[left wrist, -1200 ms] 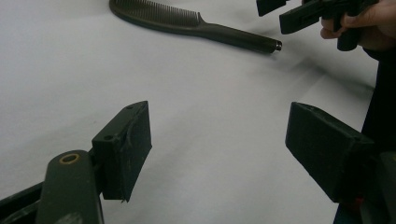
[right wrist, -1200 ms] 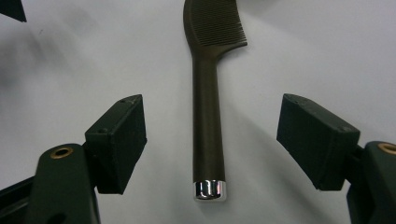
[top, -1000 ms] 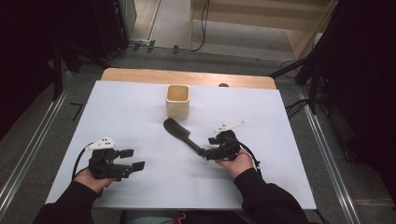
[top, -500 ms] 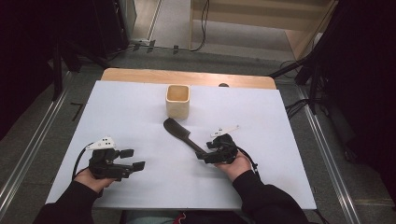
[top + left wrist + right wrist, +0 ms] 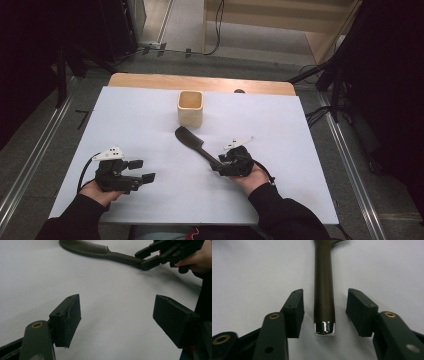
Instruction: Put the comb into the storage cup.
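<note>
The right gripper (image 5: 324, 312), jaws just closing but not yet touching, straddles the comb (image 5: 323, 285) handle's capped end on the desk (image 5: 150, 115); squeeze squarely before lifting, while the left gripper (image 5: 117, 315) idles apart.

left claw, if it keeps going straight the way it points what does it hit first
Probably the right claw, astride the comb handle's end. Before that, only bare white table lies ahead of the open left claw. Depth is hard to judge, so it might pass just beside it.
</note>
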Available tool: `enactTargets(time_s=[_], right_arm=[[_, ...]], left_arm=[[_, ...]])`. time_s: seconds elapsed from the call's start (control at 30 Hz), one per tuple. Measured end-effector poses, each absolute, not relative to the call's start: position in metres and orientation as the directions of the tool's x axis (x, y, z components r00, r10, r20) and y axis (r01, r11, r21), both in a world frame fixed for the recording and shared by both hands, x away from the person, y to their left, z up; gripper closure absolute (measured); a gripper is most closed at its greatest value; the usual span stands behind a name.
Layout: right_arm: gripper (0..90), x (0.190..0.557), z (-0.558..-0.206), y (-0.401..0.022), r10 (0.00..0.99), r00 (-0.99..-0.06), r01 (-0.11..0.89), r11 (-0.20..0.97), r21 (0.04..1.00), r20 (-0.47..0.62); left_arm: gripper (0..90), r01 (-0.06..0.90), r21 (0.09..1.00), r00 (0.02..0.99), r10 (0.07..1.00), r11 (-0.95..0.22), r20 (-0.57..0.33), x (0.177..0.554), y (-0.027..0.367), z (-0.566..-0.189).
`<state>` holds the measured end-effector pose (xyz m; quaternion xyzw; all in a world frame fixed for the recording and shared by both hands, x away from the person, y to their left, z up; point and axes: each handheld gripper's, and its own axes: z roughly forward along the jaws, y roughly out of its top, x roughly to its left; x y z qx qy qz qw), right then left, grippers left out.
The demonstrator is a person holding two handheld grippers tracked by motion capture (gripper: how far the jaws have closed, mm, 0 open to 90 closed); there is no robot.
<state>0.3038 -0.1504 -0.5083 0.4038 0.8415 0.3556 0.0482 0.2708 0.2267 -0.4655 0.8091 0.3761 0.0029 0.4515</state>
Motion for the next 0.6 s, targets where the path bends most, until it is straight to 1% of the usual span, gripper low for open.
enactTargets(time_s=[0.13, 0.33, 0.47, 0.6], right_arm=[[57.1, 0.3016, -0.5081, -0.1480, 0.715, -0.673, 0.639, 0.431, 0.637, 0.191], [68.5, 0.2978, -0.5086, -0.1441, 0.736, -0.664, 0.622, 0.446, 0.644, 0.132], [69.2, 0.2969, -0.5086, -0.1432, 0.733, -0.671, 0.610, 0.460, 0.645, 0.113], [69.7, 0.2981, -0.5090, -0.1445, 0.731, -0.670, 0.616, 0.451, 0.646, 0.129]], left_arm=[[23.0, 0.606, 0.733, 0.718, 0.611, -0.310, -0.335, 0.2708, 0.2266, -0.4655], [22.9, 0.605, 0.733, 0.719, 0.610, -0.311, -0.334, 0.2709, 0.2260, -0.4658], [23.0, 0.606, 0.732, 0.716, 0.613, -0.310, -0.333, 0.2710, 0.2270, -0.4657], [23.0, 0.607, 0.731, 0.716, 0.613, -0.311, -0.334, 0.2713, 0.2268, -0.4658]])
